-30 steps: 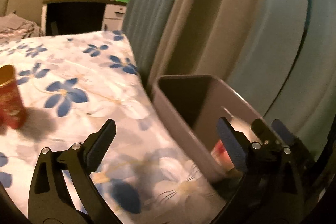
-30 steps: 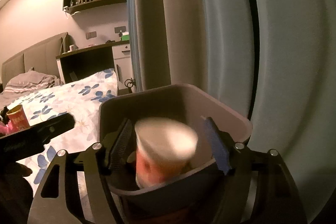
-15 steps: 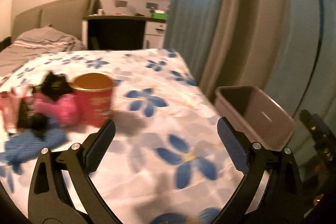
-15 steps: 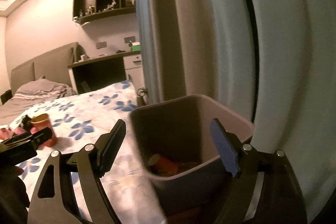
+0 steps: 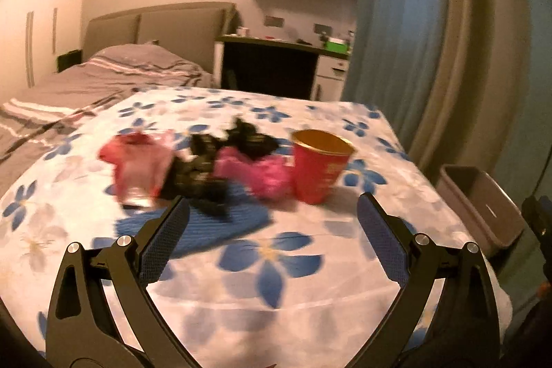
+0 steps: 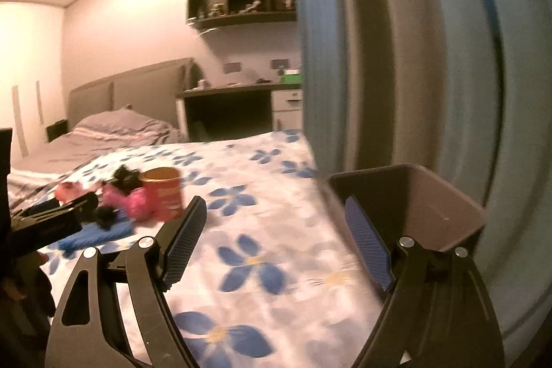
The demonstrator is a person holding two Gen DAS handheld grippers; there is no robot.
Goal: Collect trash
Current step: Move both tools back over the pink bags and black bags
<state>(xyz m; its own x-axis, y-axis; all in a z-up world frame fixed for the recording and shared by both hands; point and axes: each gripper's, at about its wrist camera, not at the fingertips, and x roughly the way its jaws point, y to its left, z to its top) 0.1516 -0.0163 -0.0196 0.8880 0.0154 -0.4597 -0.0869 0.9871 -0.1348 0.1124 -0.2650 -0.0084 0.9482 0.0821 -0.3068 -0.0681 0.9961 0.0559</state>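
A: Where the left wrist view is taken as reference, what is the state of the left gripper (image 5: 272, 230)?

B: Its jaws are spread wide with nothing between them. It hangs over the white bedspread with blue flower print (image 5: 283, 278). The blue textured pads (image 5: 165, 240) face each other across open cloth.

A: Locate the trash items.

B: A red paper cup with a gold inner rim (image 5: 319, 166) stands upright at 12 o'clock from the left gripper, slightly toward 1. At 11 o'clock lies a blurred cluster: a pink crumpled wrapper (image 5: 262, 175) just beside the cup, a black crumpled item (image 5: 214, 175), and a red-and-clear plastic packet (image 5: 138, 171) farthest left. A flat blue woven cloth (image 5: 220, 226) lies under the front of the cluster. Whether the cup touches the pink wrapper cannot be determined.

A: And the container?

B: A grey rectangular plastic bin (image 5: 483, 206) stands off the bed edge at 3 o'clock in the left view.

A: State the right gripper (image 6: 276, 237) condition.

B: Jaws spread apart, holding nothing. The bin's rim (image 6: 445, 192) sits at 2 o'clock, just behind the right-hand pad. The red cup (image 6: 162, 192) appears at 10 o'clock, well apart from the bin. The left gripper's black body (image 6: 51, 219) enters at 9 o'clock.
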